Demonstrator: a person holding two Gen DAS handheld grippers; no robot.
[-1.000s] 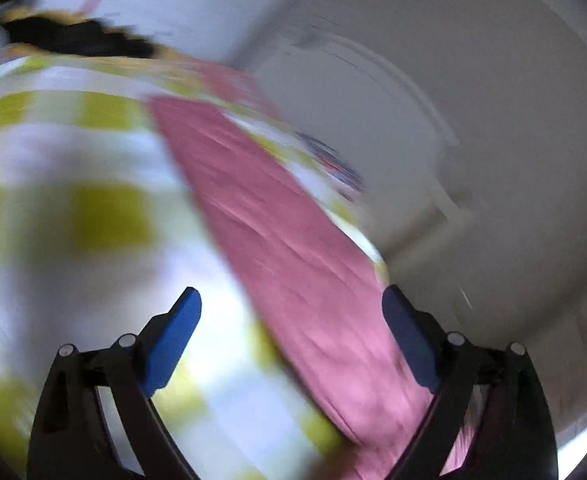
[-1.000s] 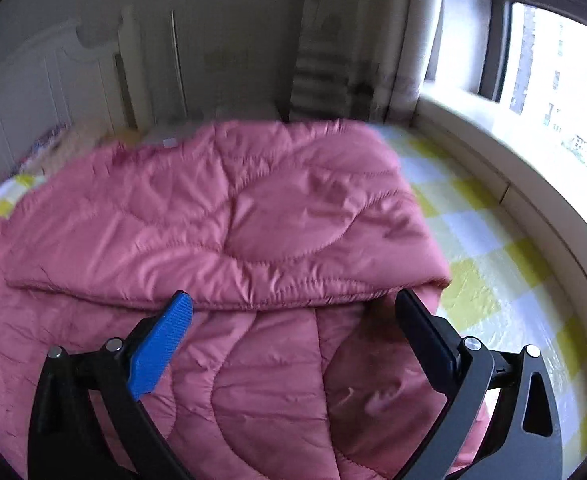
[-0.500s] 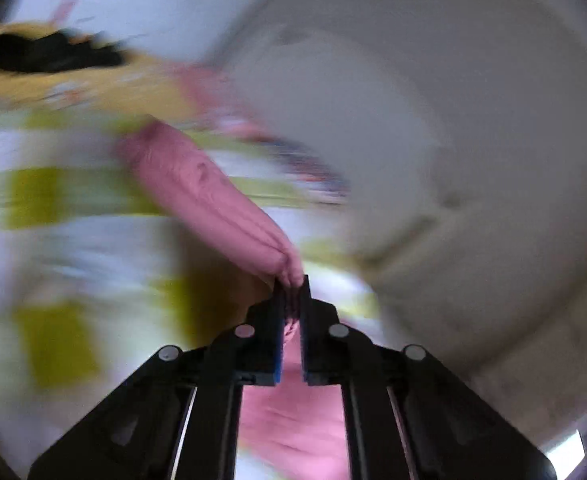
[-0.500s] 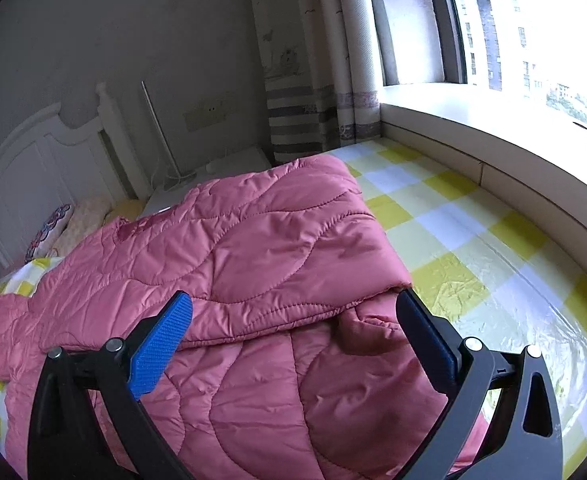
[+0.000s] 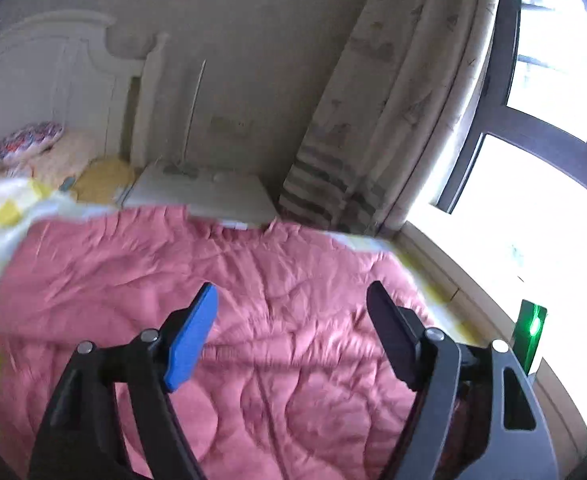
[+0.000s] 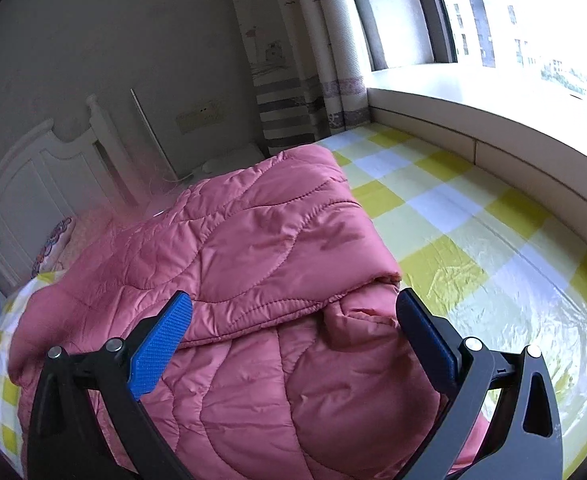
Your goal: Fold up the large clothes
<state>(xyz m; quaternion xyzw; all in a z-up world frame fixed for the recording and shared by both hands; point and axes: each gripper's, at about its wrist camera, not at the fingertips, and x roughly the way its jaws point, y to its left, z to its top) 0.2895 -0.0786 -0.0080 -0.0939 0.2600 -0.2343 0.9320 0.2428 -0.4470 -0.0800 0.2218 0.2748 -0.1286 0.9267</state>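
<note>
The pink quilted padded jacket (image 6: 253,300) is lying spread on the bed, partly folded: an upper layer is resting over the lower part, its stitched edge running across the garment just ahead of the right hand-held gripper (image 6: 293,320). In the left wrist view the same jacket (image 5: 273,320) is filling the lower half of the frame, somewhat blurred.

The right hand-held gripper is standing released, its blue-padded fingers (image 6: 161,336) wide apart over the jacket and pressing on nothing. The left hand-held gripper (image 5: 289,320) is likewise released; its jaws have just been opening, and no fabric is caught between them, the jacket lying below.

Under the jacket, the yellow-and-white checked bed sheet (image 6: 473,240) is showing bare toward the window side. A white carved headboard (image 6: 45,168) is standing at the far end of the bed, with a patterned pillow (image 6: 53,240) just in front of it. A striped patterned curtain (image 6: 285,80) is hanging beside the large window (image 6: 513,20), and a pale window ledge (image 6: 493,120) is running along the bed's edge.
</note>
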